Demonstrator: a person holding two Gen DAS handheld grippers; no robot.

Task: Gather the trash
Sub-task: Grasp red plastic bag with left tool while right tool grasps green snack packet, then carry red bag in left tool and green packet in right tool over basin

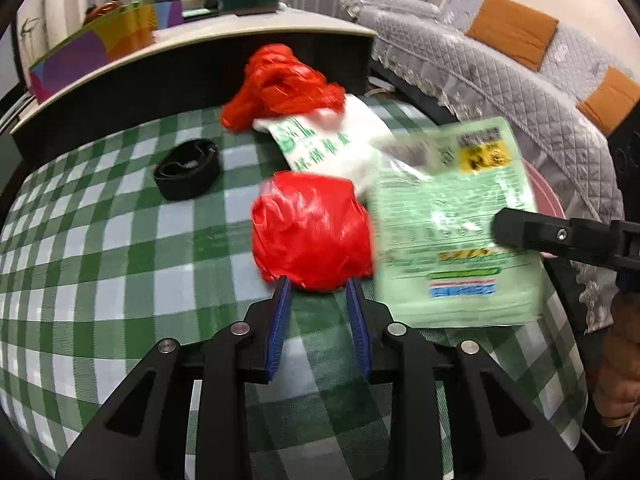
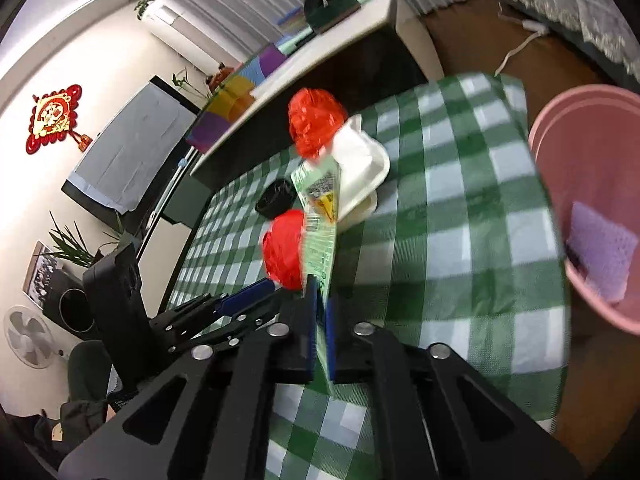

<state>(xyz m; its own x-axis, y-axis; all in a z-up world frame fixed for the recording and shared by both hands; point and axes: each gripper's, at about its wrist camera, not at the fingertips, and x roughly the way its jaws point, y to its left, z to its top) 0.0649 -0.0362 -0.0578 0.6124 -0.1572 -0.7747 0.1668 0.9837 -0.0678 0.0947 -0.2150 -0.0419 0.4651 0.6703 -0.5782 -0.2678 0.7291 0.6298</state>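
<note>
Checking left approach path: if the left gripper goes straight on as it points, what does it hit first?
The near red plastic ball, sitting right at the left gripper fingertips, between its partly open jaws. Whether the pads touch it yet is unclear. Beyond it lies the white bag.

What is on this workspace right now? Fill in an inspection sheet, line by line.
Surface: green-and-white checked tablecloth over a table.
Job's things: near red crumpled plastic ball; far red crumpled plastic bag; white printed plastic bag; flat light-green printed plastic packet; pink plastic bin beside the table, a purple sponge inside.
Clutter: black rolled strap on the cloth.
Grippers: left gripper open, fingertips at the red ball; right gripper shut on the green packet's edge, which is lifted.
Cables: white cord on the floor.
Surroundings: quilted grey sofa, white counter.
</note>
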